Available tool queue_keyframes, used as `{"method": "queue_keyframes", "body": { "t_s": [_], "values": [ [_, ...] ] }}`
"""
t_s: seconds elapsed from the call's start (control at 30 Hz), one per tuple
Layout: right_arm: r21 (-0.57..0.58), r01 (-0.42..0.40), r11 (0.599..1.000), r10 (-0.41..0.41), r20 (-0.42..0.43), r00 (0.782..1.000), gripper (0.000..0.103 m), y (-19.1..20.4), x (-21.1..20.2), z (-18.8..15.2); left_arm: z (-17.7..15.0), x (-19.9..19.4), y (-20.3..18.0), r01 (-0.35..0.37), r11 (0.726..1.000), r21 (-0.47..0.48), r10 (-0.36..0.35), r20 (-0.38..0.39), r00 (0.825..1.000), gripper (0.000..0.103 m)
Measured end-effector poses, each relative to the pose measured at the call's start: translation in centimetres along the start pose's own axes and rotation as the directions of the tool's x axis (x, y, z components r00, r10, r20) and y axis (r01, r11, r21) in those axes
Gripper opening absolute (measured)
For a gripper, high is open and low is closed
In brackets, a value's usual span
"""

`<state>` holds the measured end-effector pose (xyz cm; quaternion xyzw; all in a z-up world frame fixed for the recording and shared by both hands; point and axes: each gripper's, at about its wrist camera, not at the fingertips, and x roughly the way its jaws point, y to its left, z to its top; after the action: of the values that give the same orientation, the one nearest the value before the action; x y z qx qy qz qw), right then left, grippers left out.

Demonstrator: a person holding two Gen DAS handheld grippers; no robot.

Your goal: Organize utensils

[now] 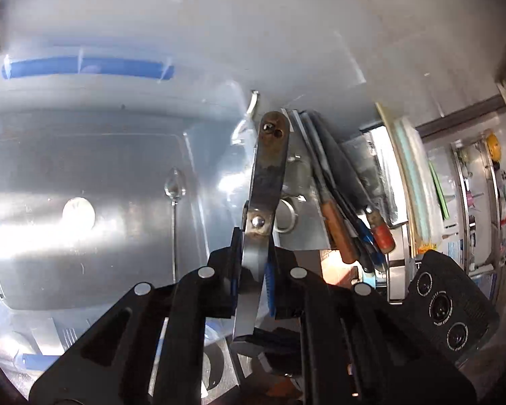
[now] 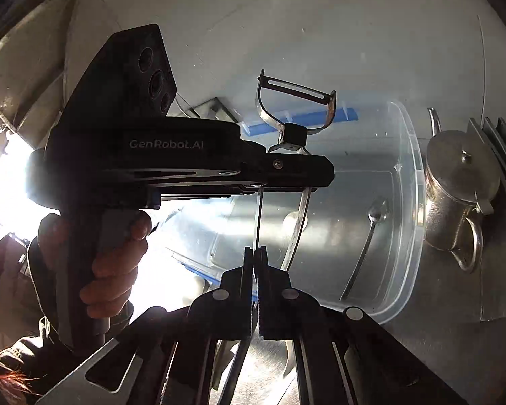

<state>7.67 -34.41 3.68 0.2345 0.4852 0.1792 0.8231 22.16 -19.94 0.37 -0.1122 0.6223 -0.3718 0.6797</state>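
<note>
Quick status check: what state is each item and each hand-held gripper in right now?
left hand-held gripper: shut on the peeler.
right hand-held gripper: shut on the peeler's thin handle leg.
peeler: lifted, held by both.
clear bin: open, no lid on.
spoon: lying flat inside the bin.
metal pot: lid on, beside the bin.

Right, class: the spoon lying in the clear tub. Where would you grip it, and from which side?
Grip the spoon at mid-handle, coming straight down through the open top of the tub. It lies flat on the tub floor with walls all round, so a side approach looks blocked. Set the jaws across the thin handle; the rounded bowl would likely slip.
</note>
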Motion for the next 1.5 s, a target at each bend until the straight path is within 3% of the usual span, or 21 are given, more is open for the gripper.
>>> {"method": "queue_keyframes", "body": {
  "t_s": [0.1, 0.2, 0.27, 0.37, 0.4, 0.43, 0.47, 0.57, 0.63, 0.67, 0.73, 0.8, 0.9, 0.97, 1.03, 1.1, 1.2, 1.27, 1.4, 1.5],
  "values": [
    [0.080, 0.060, 0.995, -0.051, -0.110, 0.993, 0.005, -2.1, 5.8, 0.6, 1.5, 4.9, 6.2, -0.023, 0.990, -0.140, 0.007, -0.111, 0.994, 0.010],
    [0.140, 0.133, 0.981, -0.102, -0.207, 0.973, 0.006, -3.9, 9.5, 1.0, 1.5, 9.0, 9.8, -0.039, 0.974, -0.223, -0.010, -0.218, 0.976, 0.010],
    [0.124, 0.202, 0.972, -0.167, -0.248, 0.954, 0.007, -4.3, 10.5, 1.2, 1.4, 10.7, 10.7, -0.065, 0.969, -0.238, -0.004, -0.278, 0.961, 0.010],
    [0.094, 0.248, 0.964, -0.212, -0.289, 0.934, 0.009, -4.1, 10.9, 1.7, 1.5, 12.2, 10.3, -0.152, 0.972, -0.180, 0.079, -0.357, 0.931, 0.010],
    [0.089, 0.267, 0.960, -0.231, -0.292, 0.928, 0.011, -4.0, 10.7, 1.8, 1.4, 12.6, 9.9, -0.191, 0.971, -0.147, 0.124, -0.374, 0.919, 0.024],
    [0.093, 0.268, 0.959, -0.233, -0.284, 0.930, 0.021, -3.9, 10.1, 1.7, 1.3, 12.7, 9.7, -0.213, 0.968, -0.131, 0.151, -0.372, 0.916, 0.039],
    [0.090, 0.263, 0.961, -0.233, -0.260, 0.937, 0.028, -3.5, 9.2, 1.5, 1.1, 12.3, 9.4, -0.212, 0.970, -0.121, 0.159, -0.350, 0.923, 0.067],
    [0.025, 0.227, 0.974, -0.221, -0.149, 0.964, 0.030, -1.2, 4.2, -0.3, 0.9, 8.4, 7.0, -0.181, 0.982, -0.061, 0.169, -0.170, 0.971, 0.071],
    [-0.023, 0.204, 0.979, -0.206, -0.077, 0.976, 0.031, 0.3, 0.1, -2.6, 0.1, 4.5, 4.6, -0.172, 0.985, 0.011, 0.172, -0.035, 0.984, 0.071],
    [-0.050, 0.207, 0.977, -0.210, -0.050, 0.976, 0.038, 1.0, -1.8, -4.2, -0.7, 2.5, 3.3, -0.149, 0.988, 0.043, 0.148, 0.022, 0.989, 0.071],
    [-0.101, 0.257, 0.961, -0.259, -0.011, 0.966, 0.049, 2.0, -4.5, -8.2, -2.6, -1.3, 1.5, -0.084, 0.992, 0.091, 0.075, 0.096, 0.993, 0.078],
    [-0.121, 0.319, 0.940, -0.326, -0.047, 0.944, 0.049, 1.8, -4.7, -12.3, -5.1, -3.9, 0.3, 0.000, 0.992, 0.129, -0.017, 0.132, 0.991, 0.087],
    [-0.105, 0.410, 0.906, -0.423, -0.178, 0.889, 0.049, -0.8, -2.3, -18.9, -9.2, -4.5, -2.0, 0.075, 0.979, 0.188, -0.095, 0.098, 0.991, 0.087],
    [-0.035, 0.389, 0.921, -0.384, -0.262, 0.885, 0.048, -2.4, -0.7, -22.5, -11.6, -3.4, -3.0, 0.104, 0.971, 0.216, -0.116, 0.046, 0.992, 0.087],
    [0.012, 0.371, 0.929, -0.351, -0.293, 0.889, 0.047, -2.1, 0.1, -25.6, -13.8, -1.6, -3.9, 0.116, 0.969, 0.218, -0.116, -0.017, 0.993, 0.087],
    [0.027, 0.372, 0.928, -0.348, -0.298, 0.889, 0.047, -2.3, 1.3, -26.6, -15.3, 0.8, -4.1, 0.123, 0.970, 0.211, -0.107, -0.086, 0.991, 0.087],
    [0.019, 0.390, 0.921, -0.367, -0.300, 0.881, 0.031, -2.2, 2.8, -27.4, -16.5, 4.8, -3.4, 0.123, 0.981, 0.151, -0.096, -0.178, 0.979, 0.087],
    [0.029, 0.417, 0.908, -0.391, -0.297, 0.871, 0.010, -2.5, 2.8, -27.7, -17.4, 6.6, -2.7, 0.122, 0.988, 0.100, -0.096, -0.233, 0.968, 0.087],
    [0.194, 0.339, 0.921, -0.282, -0.270, 0.921, 0.007, -4.3, 1.5, -28.8, -18.9, 9.6, -1.5, 0.104, 0.993, 0.049, -0.083, -0.322, 0.943, 0.087],
    [0.342, 0.216, 0.915, -0.149, -0.212, 0.966, 0.007, -6.0, -0.2, -29.8, -20.2, 11.6, -0.4, 0.043, 0.999, 0.025, -0.031, -0.368, 0.929, 0.087]
  ]
}}
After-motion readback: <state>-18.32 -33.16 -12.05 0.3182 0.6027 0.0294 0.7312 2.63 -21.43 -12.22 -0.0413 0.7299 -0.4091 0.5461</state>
